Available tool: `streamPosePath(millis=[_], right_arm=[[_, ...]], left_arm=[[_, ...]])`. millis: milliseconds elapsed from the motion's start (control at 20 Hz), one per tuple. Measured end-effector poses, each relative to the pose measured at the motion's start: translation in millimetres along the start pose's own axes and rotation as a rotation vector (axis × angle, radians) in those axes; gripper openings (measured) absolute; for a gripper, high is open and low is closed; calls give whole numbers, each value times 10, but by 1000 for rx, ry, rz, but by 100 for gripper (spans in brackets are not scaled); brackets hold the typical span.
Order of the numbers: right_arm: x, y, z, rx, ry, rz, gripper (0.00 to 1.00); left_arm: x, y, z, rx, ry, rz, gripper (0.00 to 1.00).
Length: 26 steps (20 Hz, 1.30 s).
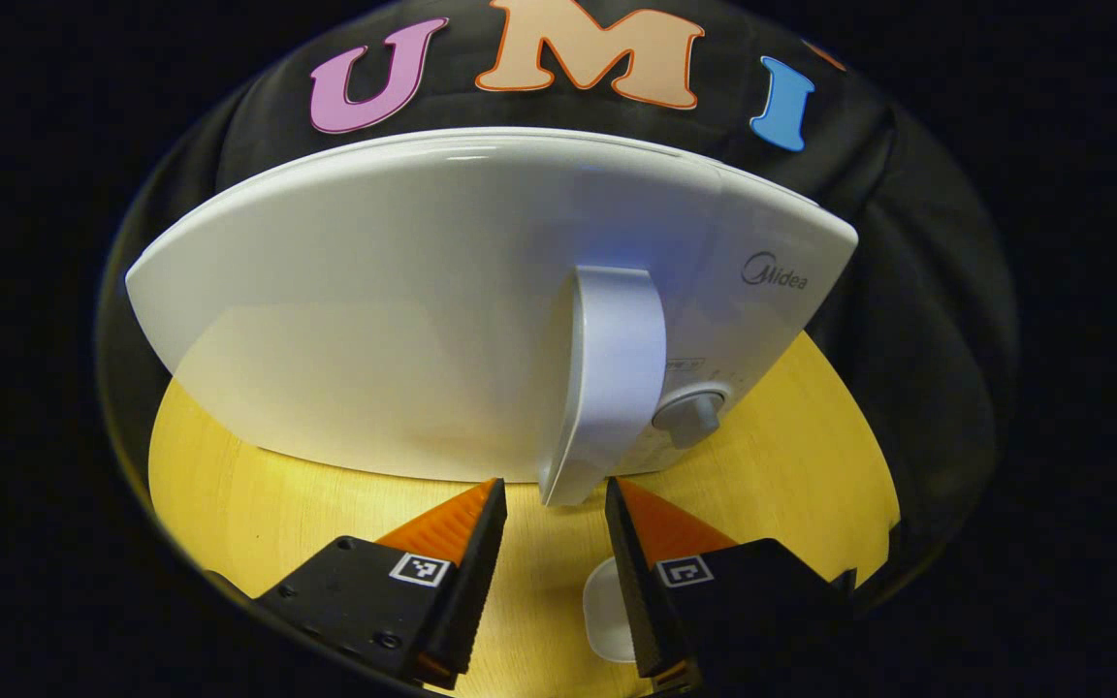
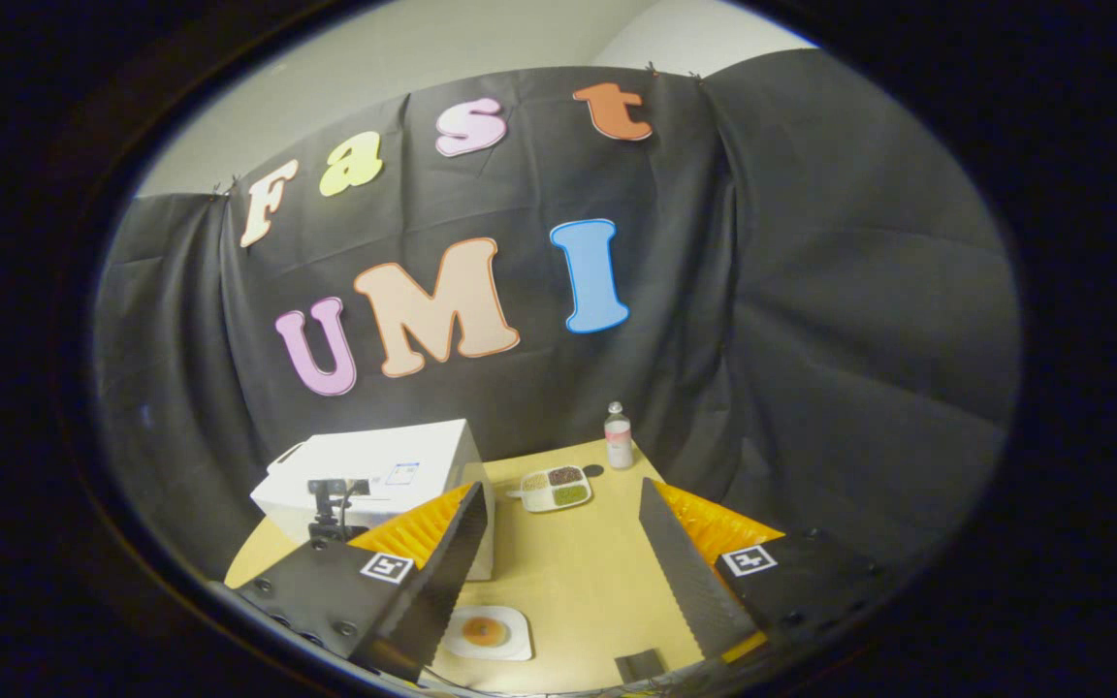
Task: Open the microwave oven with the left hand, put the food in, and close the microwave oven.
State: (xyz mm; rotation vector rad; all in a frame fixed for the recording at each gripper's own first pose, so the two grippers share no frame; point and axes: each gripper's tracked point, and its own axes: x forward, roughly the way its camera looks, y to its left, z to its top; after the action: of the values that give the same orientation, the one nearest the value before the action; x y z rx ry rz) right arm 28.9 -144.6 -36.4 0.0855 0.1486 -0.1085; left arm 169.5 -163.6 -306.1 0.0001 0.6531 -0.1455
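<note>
The white microwave [image 1: 403, 320] stands close ahead in the left gripper view, door closed. My left gripper [image 1: 556, 499] is open, its orange-and-black fingers on either side of the lower end of the grey door handle [image 1: 609, 373], not pressing on it. A white plate's edge [image 1: 605, 611] lies on the table below. In the right gripper view, the microwave [image 2: 403, 470] sits at the left, and a white plate with orange food [image 2: 486, 632] lies in front of it. My right gripper [image 2: 560, 488] hangs open above the table with nothing in it.
A grey knob [image 1: 689, 417] sits right of the handle. On the wooden table [image 2: 578, 572], a divided tray of food [image 2: 556, 488] and a small bottle [image 2: 619, 436] stand at the back. A small dark object [image 2: 641, 664] lies at the front edge.
</note>
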Motion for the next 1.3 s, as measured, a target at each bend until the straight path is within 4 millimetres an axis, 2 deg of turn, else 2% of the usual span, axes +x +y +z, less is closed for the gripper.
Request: streamPosePath(millis=[150, 200, 250, 300, 550, 850, 900, 1300], right_arm=[[14, -42, -40, -14, 11, -12, 92], [22, -47, -46, -19, 13, -15, 92], [10, -38, -49, -22, 14, -13, 92], [4, -30, -42, -23, 12, -12, 99], [0, -34, -104, -14, 18, -11, 99], [-77, -2, -248, 0, 48, 1, 99], [-92, 15, -267, 5, 54, 5, 92], [-163, 99, -454, 19, 91, 30, 92]], left_arm=[[82, -29, 52, 14, 6, -1, 58], [96, -31, 60, 13, 11, 4, 47], [115, -33, 63, 11, 17, 6, 51], [134, -38, 64, 6, 25, 9, 40], [150, -50, 33, 31, 59, 25, 22], [140, -46, 26, -2, 52, 23, 16], [136, -49, 22, -5, 50, 22, 16], [116, -49, 19, -2, 3, 23, 7]])
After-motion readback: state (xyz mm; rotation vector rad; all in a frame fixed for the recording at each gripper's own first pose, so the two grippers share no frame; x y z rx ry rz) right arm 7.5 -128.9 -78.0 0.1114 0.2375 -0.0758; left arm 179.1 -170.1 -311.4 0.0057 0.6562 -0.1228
